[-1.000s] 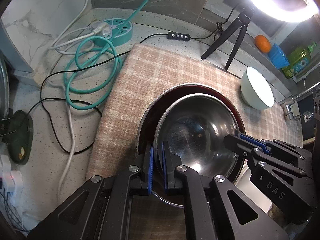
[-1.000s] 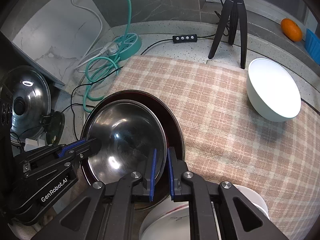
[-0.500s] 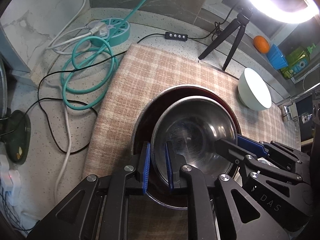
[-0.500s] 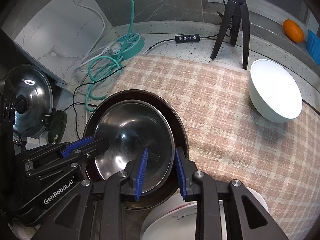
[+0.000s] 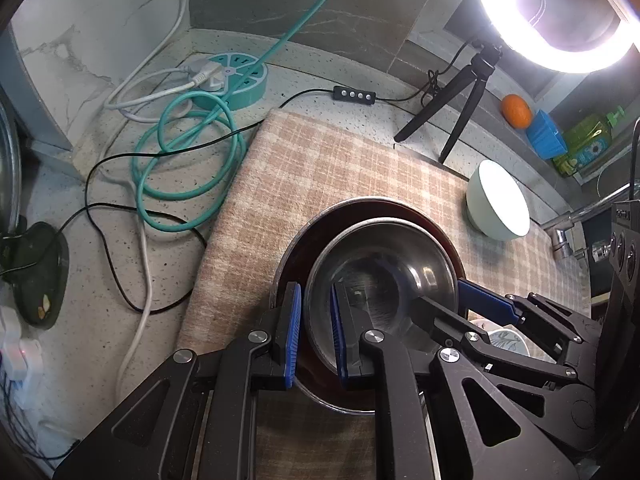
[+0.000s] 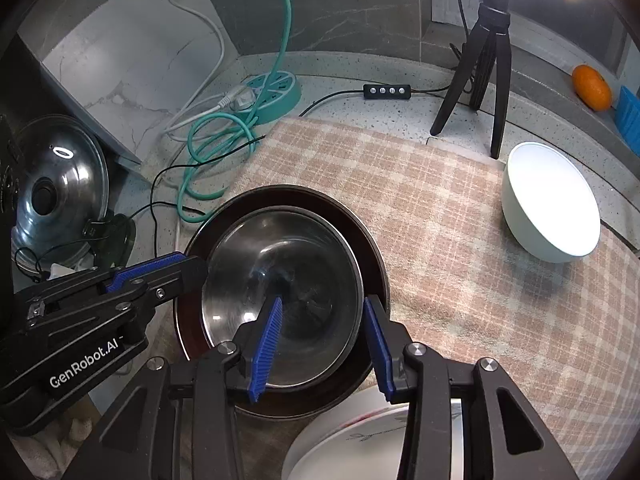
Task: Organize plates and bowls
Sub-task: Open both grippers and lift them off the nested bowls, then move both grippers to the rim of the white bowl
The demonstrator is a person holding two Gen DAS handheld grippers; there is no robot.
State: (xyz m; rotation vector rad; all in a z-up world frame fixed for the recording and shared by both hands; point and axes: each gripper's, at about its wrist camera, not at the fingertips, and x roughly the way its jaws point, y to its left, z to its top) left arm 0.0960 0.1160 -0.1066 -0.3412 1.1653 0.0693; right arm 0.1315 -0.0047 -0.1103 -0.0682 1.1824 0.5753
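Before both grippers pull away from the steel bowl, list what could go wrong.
1. The right gripper is opening astride the steel bowl rim; a finger could catch it when lifting.
2. The left gripper also straddles the rim and may drag the bowl off-centre in the dark plate.

We see a cloth (image 6: 460, 240) spread on the counter (image 6: 352, 76). On the cloth sits a big dish (image 6: 376, 264), and a metal bowl (image 6: 288, 264) sits inside it. Far off to the right on the cloth is another bowl (image 6: 552, 208). Near us, just beside the big dish, is a plate (image 6: 360, 436). Behind the cloth stands a tripod (image 6: 488, 56). To the left, off the cloth, lie looped cables (image 5: 180, 152), with a round power strip (image 5: 236, 80) behind them. A pot lid (image 6: 56, 192) leans at the far left
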